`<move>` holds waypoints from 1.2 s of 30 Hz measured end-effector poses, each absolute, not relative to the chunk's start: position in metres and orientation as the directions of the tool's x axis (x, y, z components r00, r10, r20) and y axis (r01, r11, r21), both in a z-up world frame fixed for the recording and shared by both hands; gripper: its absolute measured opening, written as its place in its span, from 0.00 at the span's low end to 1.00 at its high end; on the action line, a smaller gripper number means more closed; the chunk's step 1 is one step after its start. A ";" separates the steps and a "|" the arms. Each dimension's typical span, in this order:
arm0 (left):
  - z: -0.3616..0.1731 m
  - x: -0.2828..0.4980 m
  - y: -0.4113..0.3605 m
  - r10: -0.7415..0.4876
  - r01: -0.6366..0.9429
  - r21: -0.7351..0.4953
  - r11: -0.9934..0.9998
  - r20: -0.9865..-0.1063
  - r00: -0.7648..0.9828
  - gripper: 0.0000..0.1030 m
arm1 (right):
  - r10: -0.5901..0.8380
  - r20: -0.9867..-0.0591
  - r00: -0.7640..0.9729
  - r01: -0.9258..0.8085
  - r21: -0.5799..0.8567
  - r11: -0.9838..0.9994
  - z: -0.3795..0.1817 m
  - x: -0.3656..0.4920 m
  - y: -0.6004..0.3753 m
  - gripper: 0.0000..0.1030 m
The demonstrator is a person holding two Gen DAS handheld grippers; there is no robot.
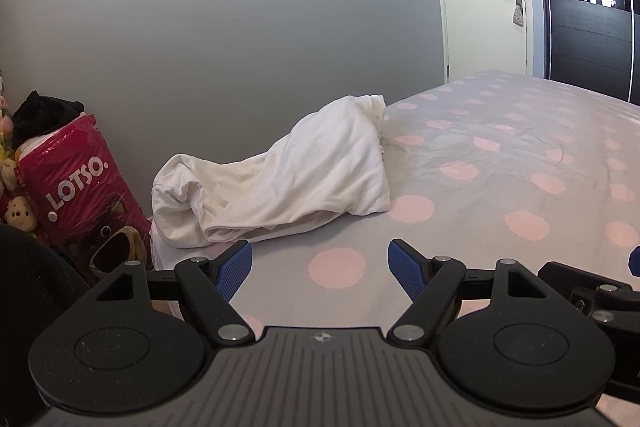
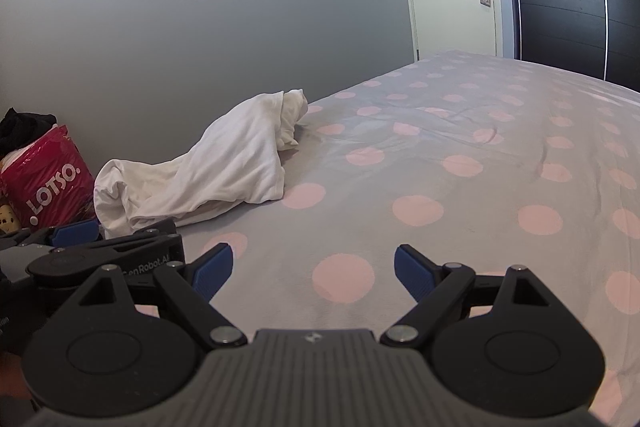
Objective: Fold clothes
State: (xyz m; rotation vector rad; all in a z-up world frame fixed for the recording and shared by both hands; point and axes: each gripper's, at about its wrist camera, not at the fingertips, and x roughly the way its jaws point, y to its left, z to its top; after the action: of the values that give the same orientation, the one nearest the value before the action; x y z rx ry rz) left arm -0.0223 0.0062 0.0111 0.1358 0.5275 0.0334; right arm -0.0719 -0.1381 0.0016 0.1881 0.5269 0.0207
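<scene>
Tongs both gape, holding nothing: left gripper (image 1: 320,263), right gripper (image 2: 314,267). White garment (image 1: 280,171) lies crumpled ahead-left on the spotted bedspread (image 1: 500,167); better to pinch two separate edges and spread it flat first

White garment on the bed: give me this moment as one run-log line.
white garment: crumpled, unfolded, at bed edge | left hand-held gripper: open, empty | right hand-held gripper: open, empty | fold: not begun
</scene>
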 end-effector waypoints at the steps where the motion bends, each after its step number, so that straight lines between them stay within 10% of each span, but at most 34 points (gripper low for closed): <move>1: 0.011 -0.022 0.007 0.065 0.004 0.135 0.991 -0.504 0.861 0.72 | 0.068 -0.499 0.864 0.028 0.184 0.983 0.002 -0.072 -0.138 0.87; 36: 0.010 -0.023 0.008 0.072 0.001 0.145 0.989 -0.496 0.866 0.72 | 0.067 -0.504 0.861 0.026 0.175 0.984 0.007 -0.074 -0.135 0.87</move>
State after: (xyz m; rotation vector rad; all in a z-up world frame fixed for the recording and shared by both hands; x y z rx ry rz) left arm -0.0234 0.0079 0.0103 0.1429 0.5238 0.0369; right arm -0.0735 -0.1350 0.0066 0.1790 0.5342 0.0212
